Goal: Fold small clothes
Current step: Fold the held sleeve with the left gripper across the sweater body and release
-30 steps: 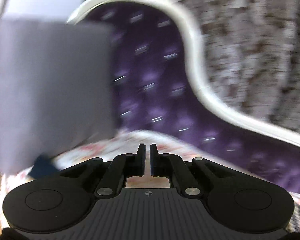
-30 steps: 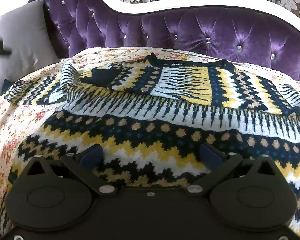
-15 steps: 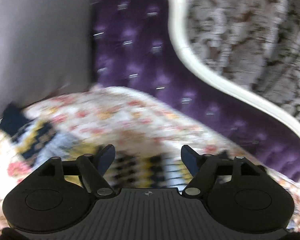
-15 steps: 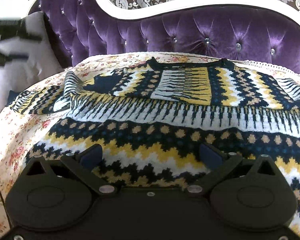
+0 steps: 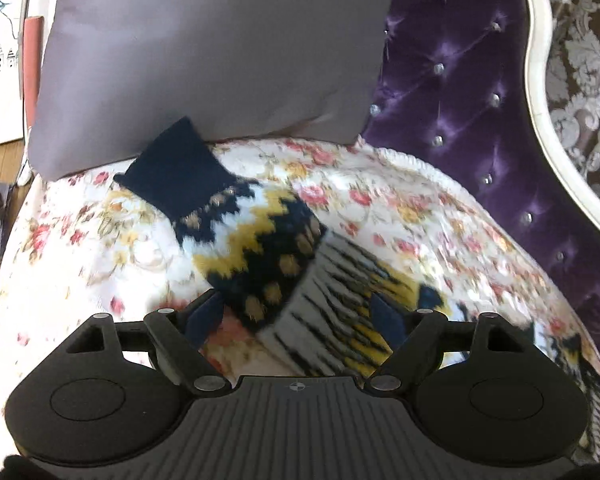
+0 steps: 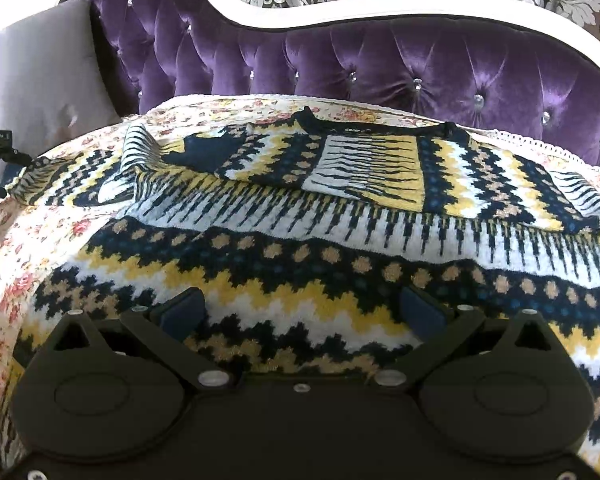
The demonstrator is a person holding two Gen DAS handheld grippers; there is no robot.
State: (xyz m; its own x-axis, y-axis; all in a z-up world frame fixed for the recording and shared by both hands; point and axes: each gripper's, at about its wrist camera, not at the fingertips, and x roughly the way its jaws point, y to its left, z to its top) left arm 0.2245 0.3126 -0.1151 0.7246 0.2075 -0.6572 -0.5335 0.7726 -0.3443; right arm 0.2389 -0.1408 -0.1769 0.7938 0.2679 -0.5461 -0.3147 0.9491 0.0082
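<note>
While my left gripper (image 5: 296, 316) opens its jaws over the sweater's sleeve (image 5: 256, 240), nothing is gripped. The patterned sweater (image 6: 340, 216) lies spread on the floral bedspread (image 6: 16, 248) below a purple headboard (image 6: 420, 68). My right gripper (image 6: 302, 308) hovers wide apart above its hem, holding nothing.

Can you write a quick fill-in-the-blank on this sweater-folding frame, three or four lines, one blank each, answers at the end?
1. The sweater lies on a floral bedspread in front of a tufted headboard coloured ____.
2. The sleeve ahead of the left gripper ends in a plain ____ cuff.
3. That cuff points toward a ____ pillow.
4. The right gripper hangs over the sweater's body with its jaws ____.

Answers: purple; navy; grey; open
</note>
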